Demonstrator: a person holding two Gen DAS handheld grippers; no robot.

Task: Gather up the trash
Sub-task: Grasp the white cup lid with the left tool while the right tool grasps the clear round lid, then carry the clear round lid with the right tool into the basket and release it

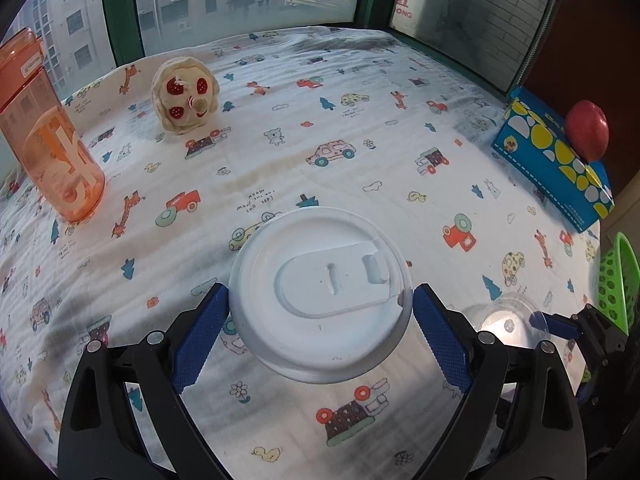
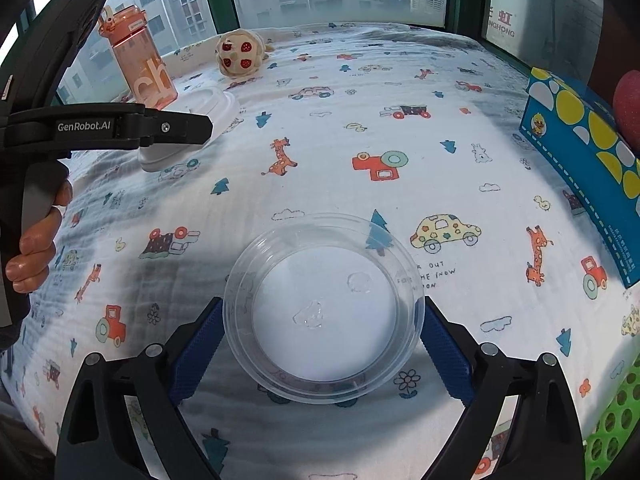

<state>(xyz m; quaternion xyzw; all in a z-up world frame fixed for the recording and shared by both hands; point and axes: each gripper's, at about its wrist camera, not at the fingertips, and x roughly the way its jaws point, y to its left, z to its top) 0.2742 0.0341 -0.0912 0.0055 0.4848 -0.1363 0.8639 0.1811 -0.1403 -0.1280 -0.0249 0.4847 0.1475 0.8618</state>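
Cartoon-printed cloth (image 2: 328, 128) covers the table by the window. On it the left gripper (image 1: 320, 312) clamps a white cup lid (image 1: 320, 300) between its blue pads, while the right gripper (image 2: 322, 320) stands wide around a clear plastic lid (image 2: 324, 308) — pads just beside its rim. Farther off: an orange bottle (image 1: 48, 140), a plush toy (image 1: 185, 96), a blue tissue box (image 1: 556, 160) — and a green basket (image 2: 612, 412) at the right edge.

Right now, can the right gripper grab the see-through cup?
Probably yes. The clear cup already sits between the right gripper's open fingers, with nothing blocking; whether the pads touch it is hard to tell.
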